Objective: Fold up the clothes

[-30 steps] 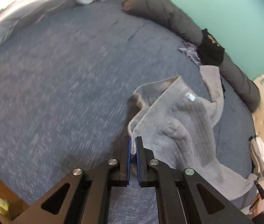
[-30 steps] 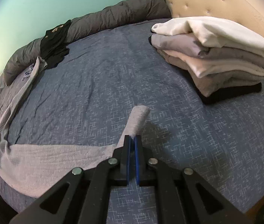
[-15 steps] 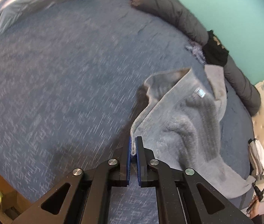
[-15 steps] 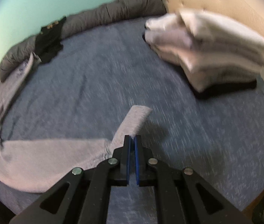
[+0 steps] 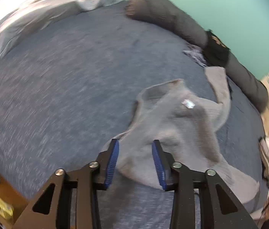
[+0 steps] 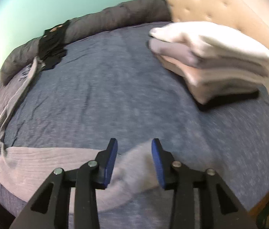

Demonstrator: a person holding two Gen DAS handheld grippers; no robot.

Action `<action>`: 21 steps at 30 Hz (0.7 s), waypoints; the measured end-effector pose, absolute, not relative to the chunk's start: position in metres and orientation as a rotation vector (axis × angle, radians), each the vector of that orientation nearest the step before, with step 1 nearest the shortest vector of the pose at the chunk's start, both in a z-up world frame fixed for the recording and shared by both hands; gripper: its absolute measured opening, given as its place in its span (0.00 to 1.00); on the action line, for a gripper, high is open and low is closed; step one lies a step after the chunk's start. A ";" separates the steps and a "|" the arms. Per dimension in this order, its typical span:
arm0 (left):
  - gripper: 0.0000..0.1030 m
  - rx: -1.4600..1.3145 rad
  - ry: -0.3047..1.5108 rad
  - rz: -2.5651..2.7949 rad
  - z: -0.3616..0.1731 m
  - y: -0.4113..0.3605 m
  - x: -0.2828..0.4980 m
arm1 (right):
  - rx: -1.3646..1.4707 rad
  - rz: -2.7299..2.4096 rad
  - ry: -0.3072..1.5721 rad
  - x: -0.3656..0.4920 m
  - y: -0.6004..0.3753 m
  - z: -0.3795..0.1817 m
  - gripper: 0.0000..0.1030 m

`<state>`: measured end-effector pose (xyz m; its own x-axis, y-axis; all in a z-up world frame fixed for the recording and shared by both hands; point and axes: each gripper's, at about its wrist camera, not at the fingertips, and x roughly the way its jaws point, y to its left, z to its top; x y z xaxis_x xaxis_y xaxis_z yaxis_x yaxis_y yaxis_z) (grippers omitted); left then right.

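A blue flecked bedsheet [image 6: 115, 80] is spread across a bed. Along its far edge a long dark grey bolster [image 6: 115, 17] is laid against a mint-green wall [image 6: 29, 5]. A cream tufted headboard [image 6: 210, 2] is seen at the bolster's right end.

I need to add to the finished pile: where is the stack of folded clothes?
In the right wrist view, the stack of folded clothes sits upper right on the blue bed, beside the tufted headboard.
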<state>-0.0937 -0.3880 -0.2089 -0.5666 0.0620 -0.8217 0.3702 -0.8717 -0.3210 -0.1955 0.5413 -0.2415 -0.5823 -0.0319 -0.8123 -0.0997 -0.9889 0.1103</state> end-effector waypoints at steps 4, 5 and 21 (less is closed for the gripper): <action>0.40 1.393 0.642 -2.601 -0.201 -0.358 -0.123 | -1.488 2.818 0.288 -0.221 0.501 -0.248 0.39; 0.40 1.401 0.638 -2.618 -0.199 -0.351 -0.132 | -1.506 2.835 0.309 -0.229 0.490 -0.249 0.40; 0.55 1.434 0.614 -2.673 -0.199 -0.330 -0.244 | -1.749 3.004 0.363 -0.387 0.299 -0.257 0.55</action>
<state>-0.2443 -0.3303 -0.1988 -0.5697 0.1440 -0.8091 0.2236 -0.9202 -0.3212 -0.3869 0.2988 -0.2569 -0.4530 -0.3982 -0.7976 0.1966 -0.9173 0.3463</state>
